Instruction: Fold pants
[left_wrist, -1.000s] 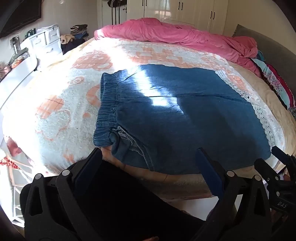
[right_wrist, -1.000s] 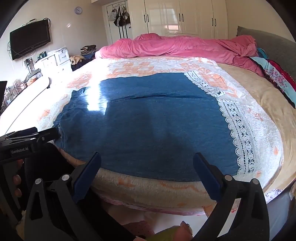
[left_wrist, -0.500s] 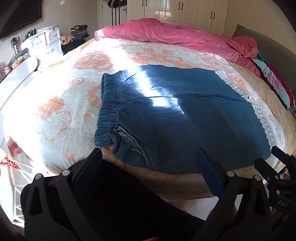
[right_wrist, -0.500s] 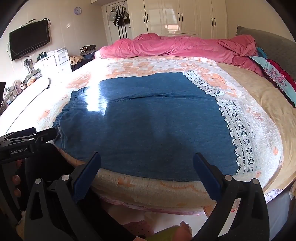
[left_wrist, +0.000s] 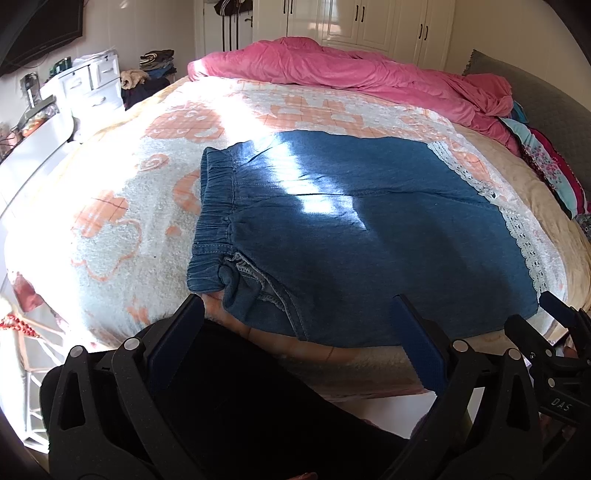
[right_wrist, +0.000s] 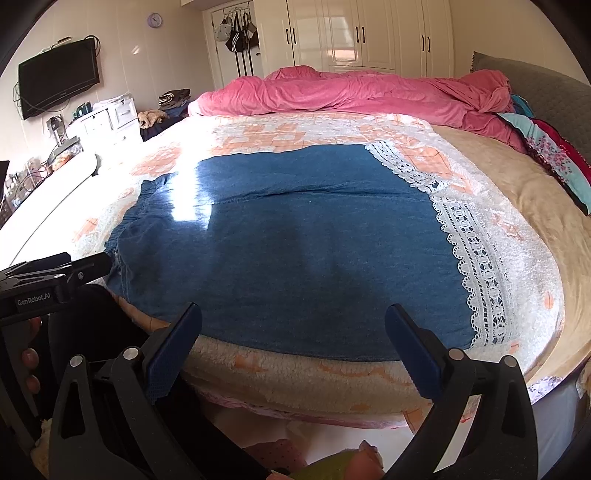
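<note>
Pants (left_wrist: 369, 229) lie flat, near hem past bed (left_wrist: 110, 229) edge.

Each handheld black plastic gripper, left (left_wrist: 297, 343) and right (right_wrist: 293, 345), has two skeletal arms with triangular cut-outs, round silver rivets at the joints and flat, dark blue textured finger pads (right_wrist: 173, 347). White lettering reads "GenRobot.AI" on the left tool's side and "DAS" on the right one's. Dark clothing (left_wrist: 258, 406) shows below the left gripper.
</note>
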